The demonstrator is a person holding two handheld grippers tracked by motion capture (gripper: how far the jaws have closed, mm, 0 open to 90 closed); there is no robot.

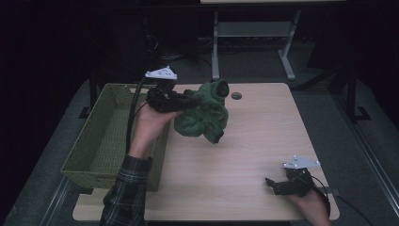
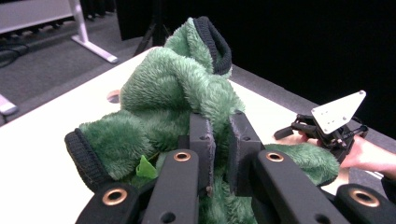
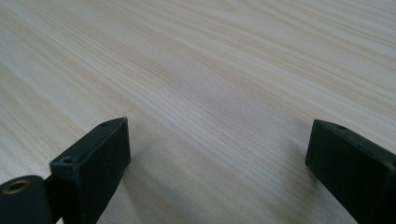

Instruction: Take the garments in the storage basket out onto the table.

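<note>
At the far left of the table sits a green woven basket; its inside is dim and hard to read from the high view. Just right of it, the person's left hand, in a plaid sleeve, raises the left gripper above the basket's right edge. Its jaws are pinched narrow on a fold of the green fleece garment, which hangs bunched in the air over the far-left part of the tabletop, one dark ribbed cuff at its top. In the left gripper view the left gripper bites the green fleece garment, whose pile swallows the lower parts of the jaws. A small light-green tag peeks out beside the left jaw; what is printed on it cannot be read.

A small round hole lies in the table just right of the garment.

At the near right corner the right gripper rests low by the table edge, the hand behind it cut off by the frame. In its own view the right gripper has its jaws spread wide over bare wood, holding nothing.
</note>
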